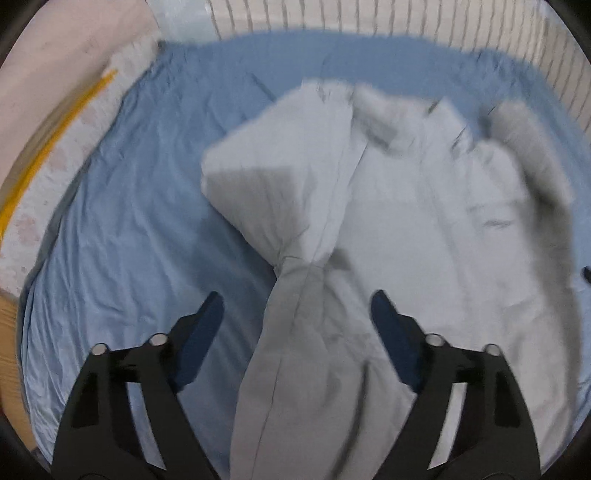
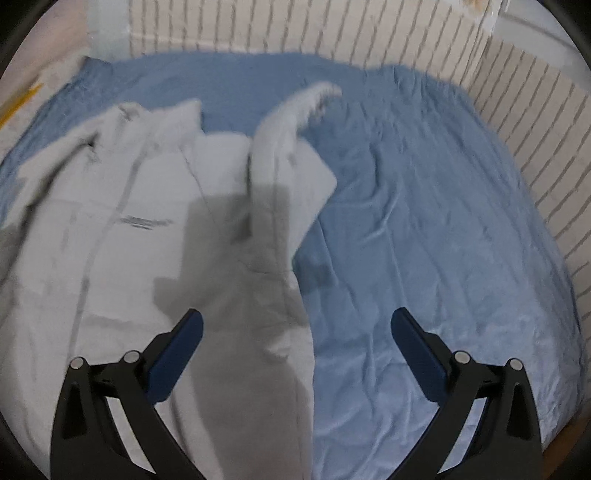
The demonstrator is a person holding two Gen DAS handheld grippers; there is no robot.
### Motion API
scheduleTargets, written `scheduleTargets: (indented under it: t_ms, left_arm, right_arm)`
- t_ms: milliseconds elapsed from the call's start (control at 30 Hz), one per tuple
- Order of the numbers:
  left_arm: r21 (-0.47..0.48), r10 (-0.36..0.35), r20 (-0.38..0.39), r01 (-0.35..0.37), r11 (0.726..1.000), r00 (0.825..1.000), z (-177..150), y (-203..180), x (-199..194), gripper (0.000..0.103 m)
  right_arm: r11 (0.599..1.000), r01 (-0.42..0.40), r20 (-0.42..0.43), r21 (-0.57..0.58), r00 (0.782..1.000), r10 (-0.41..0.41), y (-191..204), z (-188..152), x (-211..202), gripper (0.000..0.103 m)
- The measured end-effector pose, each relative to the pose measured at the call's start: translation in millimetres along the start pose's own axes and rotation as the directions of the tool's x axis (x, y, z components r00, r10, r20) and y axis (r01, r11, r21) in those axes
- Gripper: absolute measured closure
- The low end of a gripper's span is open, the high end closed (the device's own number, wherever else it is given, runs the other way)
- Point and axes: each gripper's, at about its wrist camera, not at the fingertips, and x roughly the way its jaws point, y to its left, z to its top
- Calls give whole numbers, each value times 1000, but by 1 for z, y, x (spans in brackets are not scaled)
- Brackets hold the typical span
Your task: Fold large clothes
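A large pale grey garment (image 1: 406,221) lies spread on a blue bed sheet (image 1: 129,221), blurred in places. A bunched, twisted sleeve or side flap (image 1: 295,339) runs from the garment toward the camera, between the fingers of my left gripper (image 1: 297,295). The jaws stand apart and the pads do not touch the cloth. In the right wrist view the same garment (image 2: 129,258) fills the left half, with a sleeve (image 2: 295,110) curling up at the back. My right gripper (image 2: 298,313) hangs open over the garment's right edge and the sheet (image 2: 424,240), holding nothing.
A white wall with thin vertical stripes (image 2: 332,29) borders the bed at the back and right. A pale pink cushion or mattress edge with a yellow stripe (image 1: 55,129) lies along the left. Wooden flooring (image 1: 9,332) shows past the bed's left edge.
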Motion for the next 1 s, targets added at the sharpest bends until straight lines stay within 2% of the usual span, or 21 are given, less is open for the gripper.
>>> scheduleTargets:
  t_ms: [67,100,133,200,233,300,333,367,400,433,467,533,600,633,700,800,900,933,967,1000]
  left_arm:
    - [-10,-19,-40,18,1000,999,4,-1,25,24]
    - [-9,-4,-72,4,1000,997,3,-3,42,29]
    - [-4,19,-103,-19,1000,995,2,-2,55,39]
    - [-7,31,-189,-33,999,981,-7,3,84,55]
    - [-18,28,-212,-32,999,977,-12,8,93,52]
    - [-70,-26,-197,12,997,980,-19,25,99,43]
    - [-99,-50,-193,31,995,980,-21,32,100,43]
    - [-126,-81,-193,57,990,978,-22,39,101,43]
    - [-128,-89,-192,65,990,977,-22,39,101,48]
    - [-117,-93,-190,71,991,977,-22,37,100,65]
    - [-85,-93,-197,77,993,976,-22,27,97,71]
    - [-39,-46,-202,39,998,978,-24,12,90,91]
    - [-5,-21,-203,20,1000,979,-30,-4,79,95]
    - [-3,-27,-204,27,1000,979,-34,-9,75,96]
    - [-8,-52,-205,51,999,978,-44,-19,65,97]
    - [3,-71,-181,73,997,981,-62,-40,39,97]
    - [-24,-95,-171,93,995,981,-72,-40,29,96]
    - [-27,-78,-163,74,997,984,-73,-35,29,92]
    - [-22,-51,-154,49,999,987,-73,-28,32,89]
    - [-23,-60,-154,57,998,986,-73,-24,33,87]
  right_arm:
    - [1000,16,-45,-20,999,-17,2,4,30,2]
    - [999,25,-91,-35,995,-28,4,3,49,3]
    - [999,20,-135,-44,991,-26,3,2,63,12]
    - [997,-78,-236,-22,969,70,3,-7,89,18]
    - [992,-123,-266,1,957,118,2,-13,94,18]
    - [971,-226,-291,77,926,239,-5,-27,97,24]
    - [965,-245,-282,94,923,262,-8,-31,95,37]
    - [955,-275,-269,112,917,296,-10,-35,92,46]
    - [948,-298,-252,113,914,318,-9,-38,87,60]
    - [952,-293,-244,90,920,306,-5,-38,84,77]
    - [953,-296,-240,58,923,301,1,-38,81,80]
    - [971,-237,-221,-31,949,224,14,-34,71,93]
    - [979,-167,-180,-116,973,144,20,-34,58,96]
    - [981,-123,-149,-150,984,100,18,-35,50,97]
    - [982,-82,-118,-168,991,62,8,-40,39,98]
    - [986,-29,-105,-167,994,12,-18,-52,19,98]
    - [989,41,-113,-141,992,-57,-48,-69,7,103]
    - [976,150,-121,-159,978,-170,-57,-77,12,103]
    - [985,124,-145,-123,979,-141,-73,-83,18,103]
    - [995,58,-161,-75,984,-70,-81,-89,21,103]
